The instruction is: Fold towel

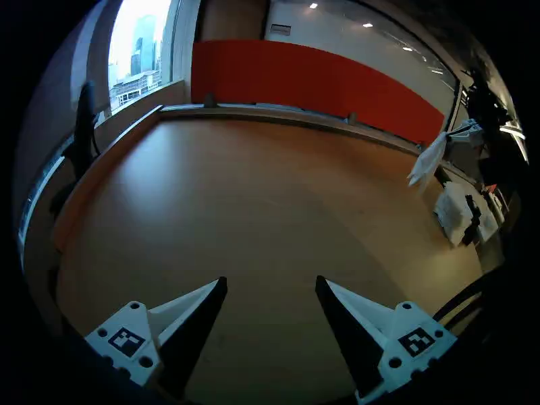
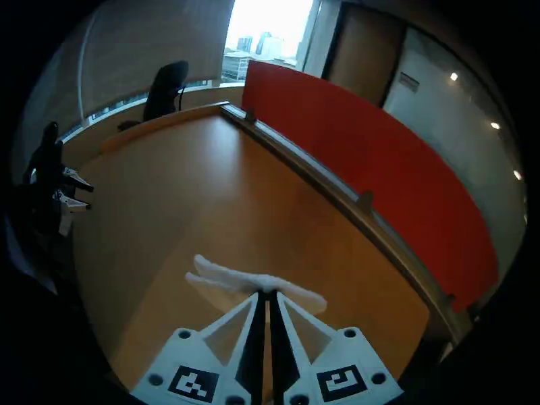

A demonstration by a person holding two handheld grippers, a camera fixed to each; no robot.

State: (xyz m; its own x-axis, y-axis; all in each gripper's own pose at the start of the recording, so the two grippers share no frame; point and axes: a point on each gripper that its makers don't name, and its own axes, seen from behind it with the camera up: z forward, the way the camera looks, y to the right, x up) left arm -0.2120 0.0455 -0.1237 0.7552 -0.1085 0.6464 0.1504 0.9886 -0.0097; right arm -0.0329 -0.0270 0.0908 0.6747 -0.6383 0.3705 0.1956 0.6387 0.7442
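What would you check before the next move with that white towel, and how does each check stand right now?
1. Right gripper shut on the towel: ok, both fingers pinch the cloth.
2. Left gripper open and free: ok, jaws apart, nothing between them.
3. Towel spread out flat: not ok, it hangs bunched in a narrow strip.
4. Towel clear of the table: cannot tell.
5. A free corner for the left gripper to take: cannot tell, the corners are lost in the bunch.
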